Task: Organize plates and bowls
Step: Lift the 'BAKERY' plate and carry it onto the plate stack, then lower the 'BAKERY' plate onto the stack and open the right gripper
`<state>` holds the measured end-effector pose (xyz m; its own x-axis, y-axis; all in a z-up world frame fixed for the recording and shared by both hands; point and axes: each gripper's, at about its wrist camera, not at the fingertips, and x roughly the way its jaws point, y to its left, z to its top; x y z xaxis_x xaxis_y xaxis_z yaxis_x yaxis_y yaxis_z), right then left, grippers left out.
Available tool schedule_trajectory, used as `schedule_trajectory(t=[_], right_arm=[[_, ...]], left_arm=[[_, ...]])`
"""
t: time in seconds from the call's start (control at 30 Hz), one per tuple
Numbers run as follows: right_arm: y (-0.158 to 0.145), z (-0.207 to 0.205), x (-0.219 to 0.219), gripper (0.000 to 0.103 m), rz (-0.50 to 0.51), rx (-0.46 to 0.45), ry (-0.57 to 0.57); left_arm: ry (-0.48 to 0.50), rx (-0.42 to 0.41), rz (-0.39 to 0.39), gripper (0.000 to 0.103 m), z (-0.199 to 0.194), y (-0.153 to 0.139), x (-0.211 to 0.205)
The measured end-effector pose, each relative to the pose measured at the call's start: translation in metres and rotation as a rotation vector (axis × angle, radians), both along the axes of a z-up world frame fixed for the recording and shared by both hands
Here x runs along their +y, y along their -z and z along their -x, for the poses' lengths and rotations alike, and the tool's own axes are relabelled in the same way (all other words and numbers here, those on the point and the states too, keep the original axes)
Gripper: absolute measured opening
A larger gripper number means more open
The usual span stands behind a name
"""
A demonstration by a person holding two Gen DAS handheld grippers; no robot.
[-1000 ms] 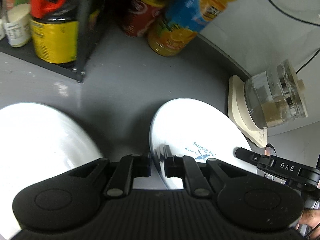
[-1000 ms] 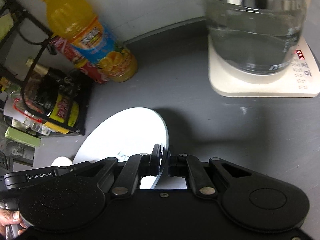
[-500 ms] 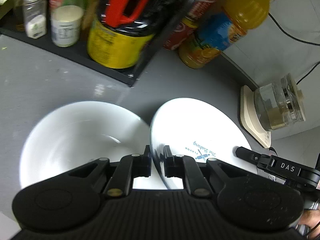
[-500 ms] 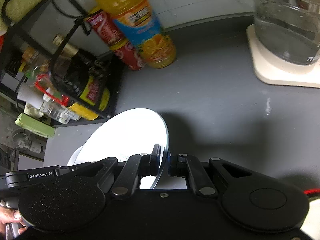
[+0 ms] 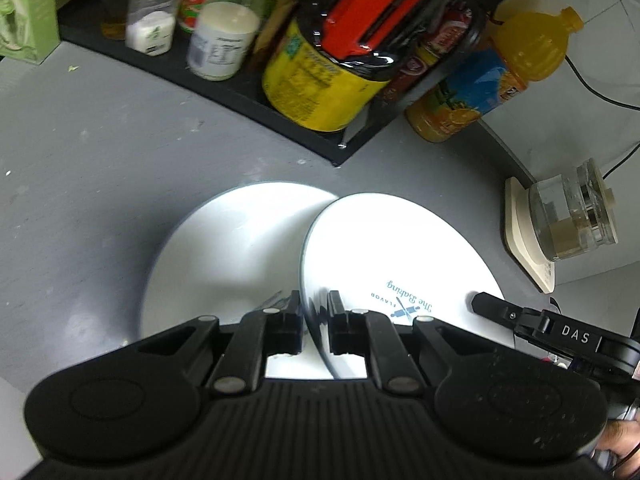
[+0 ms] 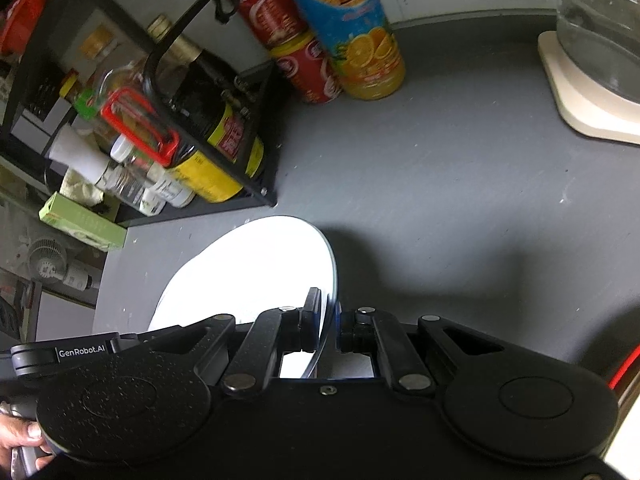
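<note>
Grey table [image 5: 120, 152], black rack [image 5: 224, 80] of jars and bottles far left. White bowl [image 5: 224, 256] rests near centre. Left claw [image 5: 314, 318] clamped on white plate [image 5: 392, 248] rim, plate tilted over bowl's right edge. Right claw [image 6: 329, 325] grips the same plate's opposite rim. Orange bottle [image 5: 492, 80], glass kettle [image 5: 572, 216] far right.
</note>
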<state>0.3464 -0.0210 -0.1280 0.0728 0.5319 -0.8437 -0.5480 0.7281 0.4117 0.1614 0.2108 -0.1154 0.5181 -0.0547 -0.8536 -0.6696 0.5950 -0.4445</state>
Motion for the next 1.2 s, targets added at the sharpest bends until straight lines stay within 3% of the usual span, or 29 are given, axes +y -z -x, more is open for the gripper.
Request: schedule_trajectory(t=[0.77,1.0,1.2], right_arm=[[0.012,0.054,0.021,0.006,0.069,-0.063,-0.035],[0.015,0.056,0.022,0.007,0.07,-0.07,-0.029],[0.017,0.062,0.026,0.009,0.093,-0.109,-0.044]], left_arm=[[-0.022,0.056,0.03,0.014,0.034,0.04,0.01],[-0.005,0.08,0.0,0.017,0.028,0.042,0.012],[0.047,0.125,-0.083,0.016,0.023,0.037,0.005]])
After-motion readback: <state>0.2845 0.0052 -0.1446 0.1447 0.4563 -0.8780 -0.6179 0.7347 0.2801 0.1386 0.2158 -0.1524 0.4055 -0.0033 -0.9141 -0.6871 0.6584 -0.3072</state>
